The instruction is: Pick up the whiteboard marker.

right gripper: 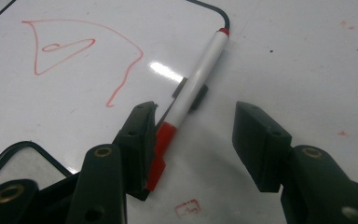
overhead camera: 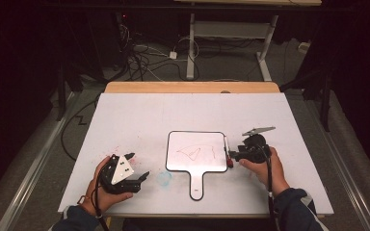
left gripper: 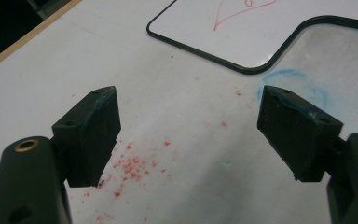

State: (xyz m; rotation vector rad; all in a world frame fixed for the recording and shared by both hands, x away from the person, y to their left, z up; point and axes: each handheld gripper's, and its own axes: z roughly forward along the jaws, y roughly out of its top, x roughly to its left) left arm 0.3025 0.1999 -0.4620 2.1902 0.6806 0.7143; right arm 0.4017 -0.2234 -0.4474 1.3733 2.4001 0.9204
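Note:
A small white handheld board with a black rim and a handle lies mid-table, red scribbles on it. A white marker with a red cap rests along its right edge. In the right gripper view the marker lies slanted on the board, its red cap end between the jaws of my right gripper. One jaw touches the cap; the other stands well apart from it. My left gripper rests on the table to the left of the board, its jaws wide apart over bare tabletop.
A blue smudge marks the table near the board's handle, and red specks dot the surface under the left gripper. The white tabletop ends in a wooden strip at the far edge; cables and table legs lie on the floor beyond.

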